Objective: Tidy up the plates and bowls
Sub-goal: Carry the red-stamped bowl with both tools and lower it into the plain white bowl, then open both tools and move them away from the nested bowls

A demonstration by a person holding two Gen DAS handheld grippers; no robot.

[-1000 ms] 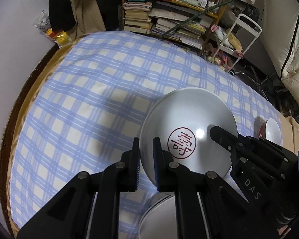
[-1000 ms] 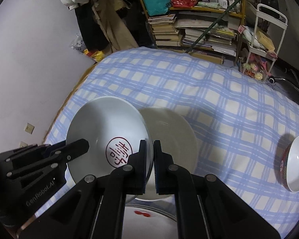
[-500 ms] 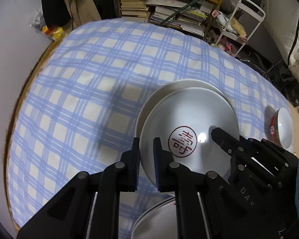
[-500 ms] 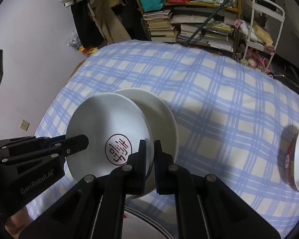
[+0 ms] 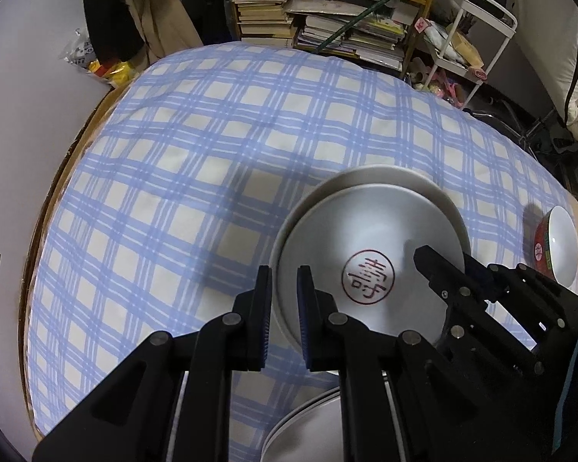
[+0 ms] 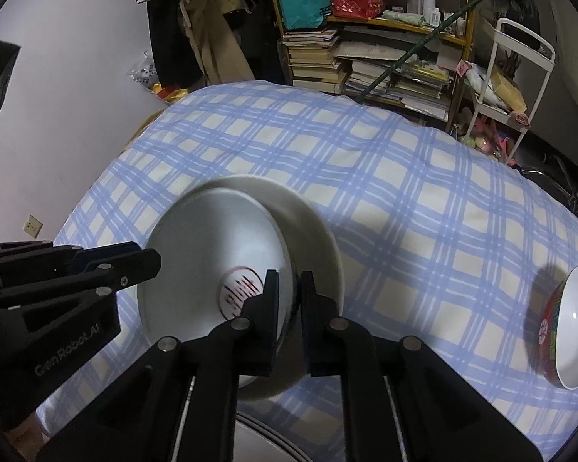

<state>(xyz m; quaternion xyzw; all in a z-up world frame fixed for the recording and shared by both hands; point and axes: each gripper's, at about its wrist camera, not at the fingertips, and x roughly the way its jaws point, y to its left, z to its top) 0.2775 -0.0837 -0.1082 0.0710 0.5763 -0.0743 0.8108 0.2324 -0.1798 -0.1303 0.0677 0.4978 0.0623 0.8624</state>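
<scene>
2 black two-finger grippers holding 1 white bowl above a second white dish on a checked cloth.

The left gripper [image 5: 284,300] pinches the left rim of the white bowl with a round red character seal [image 5: 370,246]; the right gripper [image 6: 289,300] pinches its right rim. The bowl sits over, and partly covers, a larger plain white dish [image 6: 312,231] on the blue-and-cream plaid tablecloth [image 5: 196,161]. A red-sided, white-lined bowl [image 6: 558,323] rests well apart to the right. A pale plate's rim [image 5: 308,431] shows beneath the left gripper.

Bare tablecloth [image 5: 165,200] beyond stacked plates [image 5: 370,254]
</scene>
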